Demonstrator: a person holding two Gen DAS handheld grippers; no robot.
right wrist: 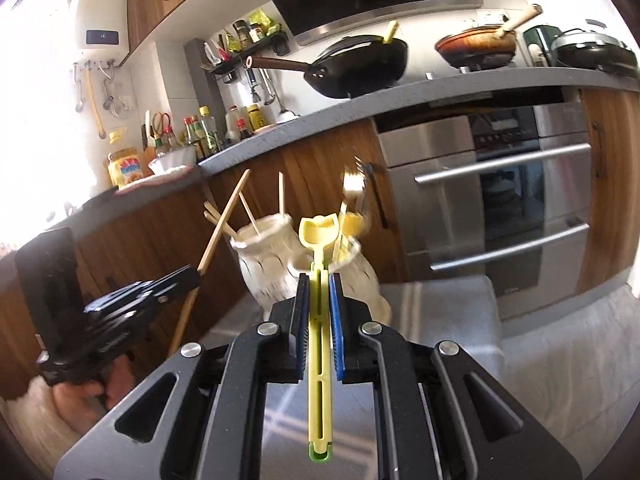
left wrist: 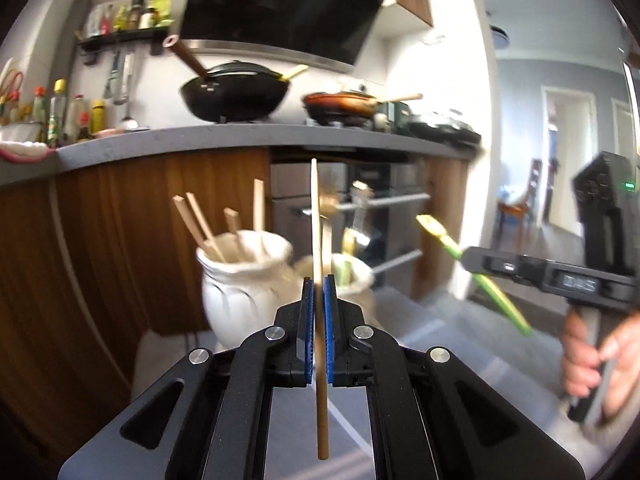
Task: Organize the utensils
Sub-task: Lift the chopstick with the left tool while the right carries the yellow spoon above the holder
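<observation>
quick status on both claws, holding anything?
Left claw: closed on a wooden chopstick.
Right claw: closed on a yellow-green plastic utensil.

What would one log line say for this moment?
left gripper: shut on chopstick | right gripper: shut on yellow-green utensil | both short of white jars

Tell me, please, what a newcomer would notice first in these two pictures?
First, each gripper clamps one utensil upright: the left gripper holds a wooden chopstick, and the right gripper holds a yellow-green plastic utensil. Just behind them stands a white ceramic jar with more chopsticks in it.
</observation>
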